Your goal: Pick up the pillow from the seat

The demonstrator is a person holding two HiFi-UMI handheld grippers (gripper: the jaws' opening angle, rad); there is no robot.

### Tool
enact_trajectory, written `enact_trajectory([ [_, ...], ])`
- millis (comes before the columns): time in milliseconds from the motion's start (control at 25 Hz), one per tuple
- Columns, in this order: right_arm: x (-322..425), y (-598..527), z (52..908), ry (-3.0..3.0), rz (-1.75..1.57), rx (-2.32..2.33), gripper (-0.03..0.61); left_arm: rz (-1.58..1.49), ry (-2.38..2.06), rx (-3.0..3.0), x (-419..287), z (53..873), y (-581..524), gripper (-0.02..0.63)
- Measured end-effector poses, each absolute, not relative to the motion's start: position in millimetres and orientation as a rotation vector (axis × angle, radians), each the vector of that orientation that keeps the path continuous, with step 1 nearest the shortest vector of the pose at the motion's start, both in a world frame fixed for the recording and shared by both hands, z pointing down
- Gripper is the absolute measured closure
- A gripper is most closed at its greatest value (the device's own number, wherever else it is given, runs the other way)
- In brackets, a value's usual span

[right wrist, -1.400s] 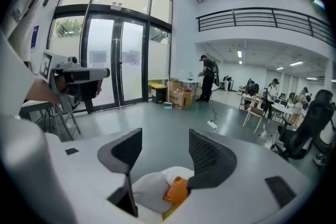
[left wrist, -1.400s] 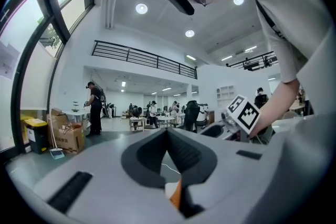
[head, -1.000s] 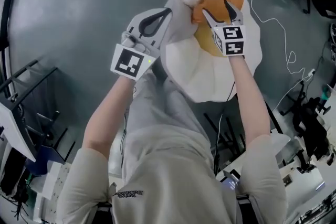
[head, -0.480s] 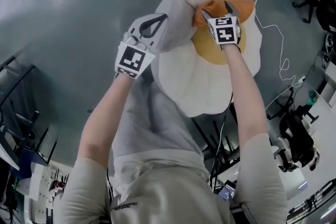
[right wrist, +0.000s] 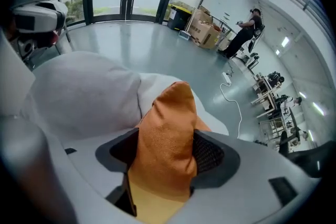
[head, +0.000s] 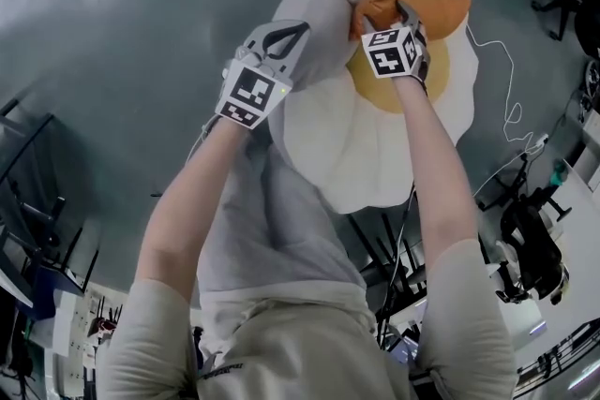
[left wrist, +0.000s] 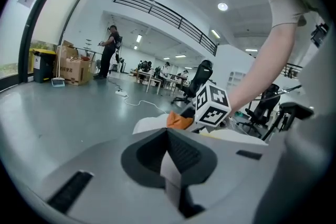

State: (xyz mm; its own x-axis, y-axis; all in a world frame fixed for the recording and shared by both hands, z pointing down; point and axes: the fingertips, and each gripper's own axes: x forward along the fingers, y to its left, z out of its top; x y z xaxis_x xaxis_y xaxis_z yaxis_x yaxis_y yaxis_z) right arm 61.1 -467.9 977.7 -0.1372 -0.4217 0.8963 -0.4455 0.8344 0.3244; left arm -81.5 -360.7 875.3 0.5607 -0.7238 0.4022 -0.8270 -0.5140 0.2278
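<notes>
The pillow (head: 375, 136) is shaped like a fried egg, white with an orange yolk (head: 441, 75), and hangs in the air in front of the person. My right gripper (head: 382, 9) has a bunched orange fold (right wrist: 168, 128) of it between its jaws, which are closing; the pads press into the cloth on both sides. My left gripper (head: 302, 26) is at the pillow's grey-white left edge with its jaws together and a thin pale strip of cloth (left wrist: 170, 176) pinched between them. From the left gripper view, the right gripper's marker cube (left wrist: 212, 105) sits just beyond the jaws.
Grey floor lies below. A white cable (head: 487, 5) trails across it at the right. Office chairs and desk legs (head: 534, 239) crowd the lower right. Far off stand a person (left wrist: 111, 52), cardboard boxes (left wrist: 73, 68) and a yellow bin (left wrist: 43, 63).
Both grippers and the pillow have moved up and away together, and more of the pillow's white rim shows. The left gripper has drawn closer to the right one.
</notes>
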Motion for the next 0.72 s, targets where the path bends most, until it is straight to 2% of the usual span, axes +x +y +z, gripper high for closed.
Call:
enact_trajectory([
  [320, 67.1, -464.6, 981.8, -1.777, 0.012, 0.725, 0.364, 0.357, -1.201, 2.42, -59.0, 893.6, -377.9, 0.604],
  [720, 85.7, -462.2, 904.1, -1.864, 0.079, 0.9, 0.383, 0.393, -1.197, 2.448, -65.8, 850.4, -375.8, 0.604],
])
